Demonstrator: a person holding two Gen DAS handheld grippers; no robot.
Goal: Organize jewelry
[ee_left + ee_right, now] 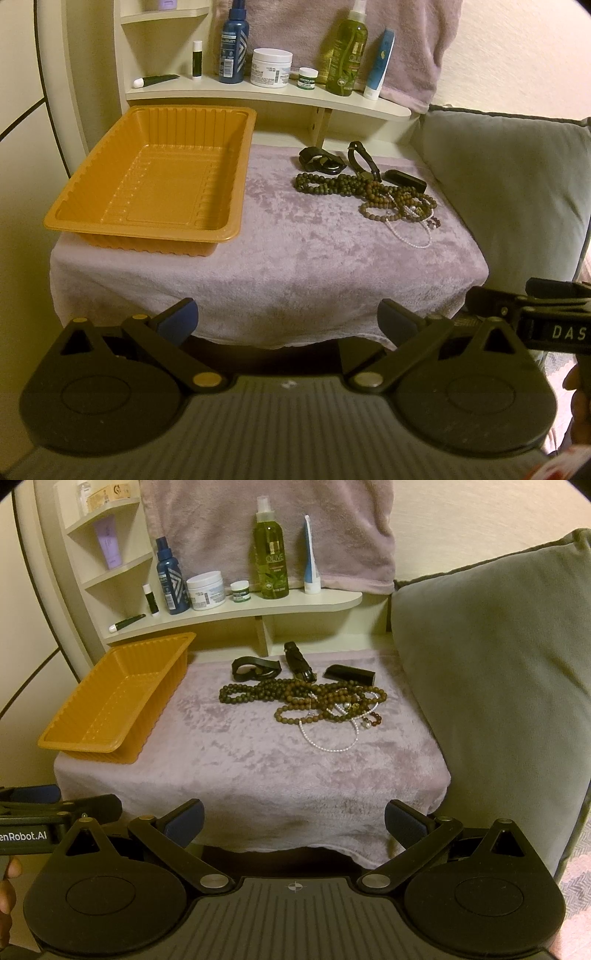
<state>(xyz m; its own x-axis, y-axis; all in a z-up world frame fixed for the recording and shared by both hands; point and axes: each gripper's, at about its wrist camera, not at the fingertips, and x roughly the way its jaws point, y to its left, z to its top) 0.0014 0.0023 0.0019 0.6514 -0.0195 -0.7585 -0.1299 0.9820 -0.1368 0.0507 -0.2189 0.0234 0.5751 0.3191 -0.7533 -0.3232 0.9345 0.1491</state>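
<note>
Hovering released before the towel-covered surface (295,258), both grippers, left (288,321) and right (294,818), face beads (295,698) beside the tray (147,177).

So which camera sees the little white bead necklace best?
The right wrist view: the white bead necklace lies near the middle, its loop spread plainly on the purple towel. In the left wrist view the necklace sits farther right, looking smaller and fainter.
</note>
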